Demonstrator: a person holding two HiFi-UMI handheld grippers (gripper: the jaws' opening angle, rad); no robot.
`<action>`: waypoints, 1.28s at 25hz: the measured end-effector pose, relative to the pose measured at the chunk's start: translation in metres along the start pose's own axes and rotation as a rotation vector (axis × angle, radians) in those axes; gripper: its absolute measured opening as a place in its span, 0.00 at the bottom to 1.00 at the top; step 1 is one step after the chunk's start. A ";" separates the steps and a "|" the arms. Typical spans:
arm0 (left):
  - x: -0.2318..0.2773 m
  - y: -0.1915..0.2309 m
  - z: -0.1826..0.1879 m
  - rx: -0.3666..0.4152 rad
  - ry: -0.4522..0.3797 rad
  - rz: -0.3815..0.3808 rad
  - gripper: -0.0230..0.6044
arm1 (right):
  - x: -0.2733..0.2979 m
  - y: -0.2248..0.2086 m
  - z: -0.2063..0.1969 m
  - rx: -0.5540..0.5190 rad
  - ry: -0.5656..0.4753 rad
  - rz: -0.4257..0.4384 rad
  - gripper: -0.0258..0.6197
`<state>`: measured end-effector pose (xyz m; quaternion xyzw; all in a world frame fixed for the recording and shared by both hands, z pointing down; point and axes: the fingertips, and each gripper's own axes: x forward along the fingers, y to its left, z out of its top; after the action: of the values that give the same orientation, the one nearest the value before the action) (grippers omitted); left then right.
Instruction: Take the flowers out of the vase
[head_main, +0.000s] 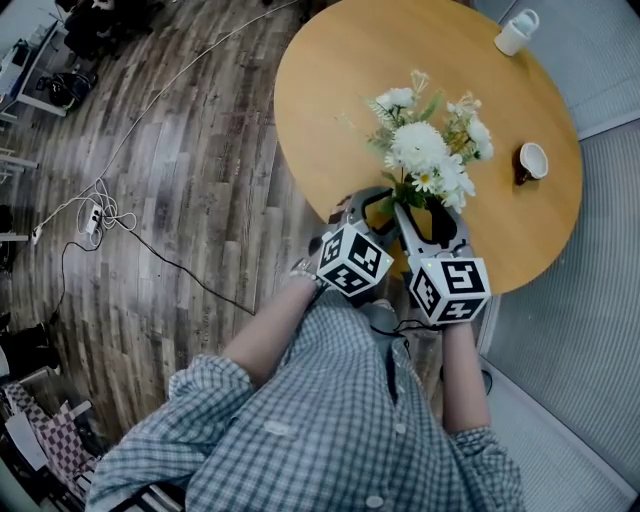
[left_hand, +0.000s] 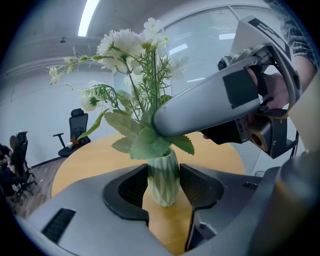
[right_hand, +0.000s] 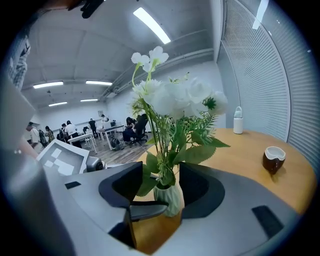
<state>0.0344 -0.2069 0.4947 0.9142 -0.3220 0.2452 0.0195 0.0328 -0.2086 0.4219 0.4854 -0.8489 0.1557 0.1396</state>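
1. The vase (left_hand: 164, 191) is clamped by the left gripper (left_hand: 163, 175) near the edge of the table (head_main: 330, 90), with the flowers (right_hand: 170, 100) inside.
2. The stems (right_hand: 159, 145) are straddled, ungripped, by the wide-open right gripper (right_hand: 161, 175).
3. The leaves (right_hand: 200, 150) could be pinched instead, and the stems snapped.

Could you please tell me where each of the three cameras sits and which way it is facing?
Head view: on the person's head, facing steeply down at the table; forearms and shirt show.
Right gripper view: on the right gripper, facing along its open jaws, which flank the stems.
Left gripper view: on the left gripper, facing along jaws closed on the vase; the right gripper crosses above.
Shared: all three show the flowers.
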 end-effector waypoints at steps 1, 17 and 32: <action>0.000 -0.001 0.000 -0.001 0.000 0.001 0.37 | 0.002 0.000 0.001 0.000 -0.005 0.002 0.33; -0.002 0.004 0.003 -0.012 0.003 0.006 0.37 | 0.007 -0.019 0.017 0.054 -0.085 -0.048 0.12; 0.001 0.005 0.014 -0.016 0.013 0.002 0.37 | -0.018 -0.029 0.080 0.121 -0.216 -0.040 0.11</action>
<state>0.0380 -0.2141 0.4827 0.9121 -0.3247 0.2487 0.0284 0.0596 -0.2406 0.3455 0.5236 -0.8382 0.1510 0.0208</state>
